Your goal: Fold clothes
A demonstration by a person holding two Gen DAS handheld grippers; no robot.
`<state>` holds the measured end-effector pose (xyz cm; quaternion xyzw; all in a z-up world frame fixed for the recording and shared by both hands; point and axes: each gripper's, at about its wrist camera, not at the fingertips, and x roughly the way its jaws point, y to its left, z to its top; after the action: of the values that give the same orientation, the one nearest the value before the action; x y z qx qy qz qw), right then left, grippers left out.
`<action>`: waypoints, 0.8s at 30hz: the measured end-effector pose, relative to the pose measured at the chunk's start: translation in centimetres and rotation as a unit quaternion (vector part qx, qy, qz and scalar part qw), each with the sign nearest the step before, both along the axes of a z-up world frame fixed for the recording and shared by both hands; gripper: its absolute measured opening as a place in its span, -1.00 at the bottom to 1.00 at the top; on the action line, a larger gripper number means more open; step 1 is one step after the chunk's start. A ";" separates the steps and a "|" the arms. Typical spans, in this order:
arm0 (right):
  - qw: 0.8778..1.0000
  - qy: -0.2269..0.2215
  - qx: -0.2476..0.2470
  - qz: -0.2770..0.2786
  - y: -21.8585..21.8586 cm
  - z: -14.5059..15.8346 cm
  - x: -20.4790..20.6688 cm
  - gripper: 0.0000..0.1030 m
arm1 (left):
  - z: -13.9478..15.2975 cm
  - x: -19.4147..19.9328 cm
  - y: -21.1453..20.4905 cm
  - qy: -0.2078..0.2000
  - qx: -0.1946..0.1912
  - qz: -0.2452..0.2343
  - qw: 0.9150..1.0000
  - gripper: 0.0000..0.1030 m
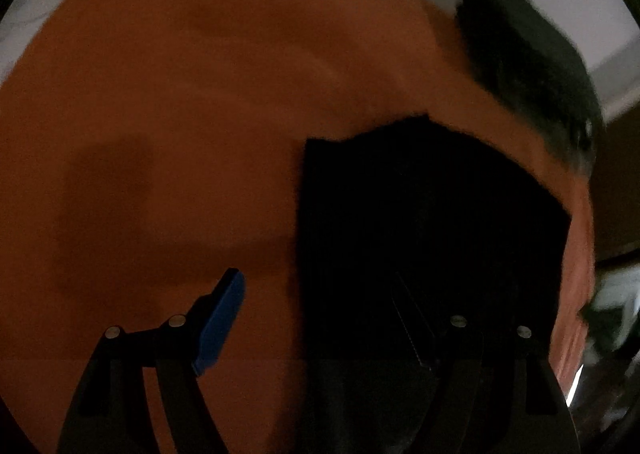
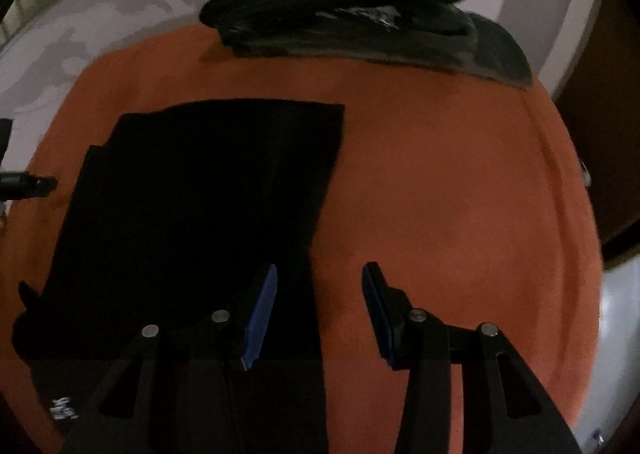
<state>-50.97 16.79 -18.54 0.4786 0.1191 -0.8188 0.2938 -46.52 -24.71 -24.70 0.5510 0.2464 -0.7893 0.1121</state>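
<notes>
A black garment (image 2: 200,206) lies flat and partly folded on an orange cloth surface (image 2: 440,194). It also shows in the left wrist view (image 1: 420,222) as a dark rectangle. My right gripper (image 2: 320,294) is open, its left blue pad (image 2: 262,318) over the garment's right edge, its right pad over orange cloth. My left gripper (image 1: 320,302) is open; its left blue pad (image 1: 222,322) is over the orange cloth, its right finger lost against the black garment. The left gripper's tip (image 2: 28,184) shows at the far left of the right wrist view.
A stack of folded dark clothes (image 2: 352,14) sits at the far edge of the orange surface, also seen in the left wrist view (image 1: 528,66). A pale wall stands behind. The orange surface's edge curves at right, with a dark door beyond.
</notes>
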 end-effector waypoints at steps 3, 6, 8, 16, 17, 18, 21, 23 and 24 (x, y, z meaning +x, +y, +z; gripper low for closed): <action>1.000 -0.025 -0.008 -0.010 -1.5 -3.0 -1.0 -0.16 | -1.0 -0.9 0.5 -0.005 -0.029 -0.016 0.999 0.49; 0.999 -0.010 0.036 0.025 -4.0 -4.5 -1.8 -0.29 | -0.6 -1.2 1.0 0.020 -0.023 -0.023 0.999 0.49; 0.997 0.011 0.073 0.023 -4.6 -5.3 -2.6 -0.95 | -0.7 -0.9 1.3 0.037 0.003 -0.022 0.999 0.49; 0.992 -0.003 -0.048 -0.114 4.5 -1.7 -5.0 -0.96 | -2.7 0.4 1.3 0.046 0.071 -0.029 0.996 0.49; 0.991 -0.010 -0.048 -0.122 5.1 -1.7 -5.6 -0.96 | -3.0 0.3 1.3 0.038 0.053 -0.037 0.997 0.49; 0.992 -0.023 -0.036 -0.117 5.0 -2.1 -6.3 -0.95 | -3.2 0.1 1.1 0.027 0.030 -0.044 0.998 0.49; 0.994 -0.063 0.009 -0.091 3.8 -3.2 -8.4 -0.81 | -4.1 -0.7 0.0 0.005 0.004 -0.061 0.998 0.49; 0.995 -0.063 0.024 -0.073 2.7 -3.1 -9.1 -0.44 | -4.4 -1.2 -0.7 0.002 0.007 -0.068 0.998 0.49; 0.997 -0.049 0.021 -0.064 2.1 -2.6 -9.3 0.02 | -4.3 -1.5 -0.9 0.001 0.009 -0.072 0.997 0.49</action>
<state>-60.26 18.94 -21.10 0.5309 0.0910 -0.8088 0.2359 -48.06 -25.59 -28.99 0.5671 0.2132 -0.7940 0.0499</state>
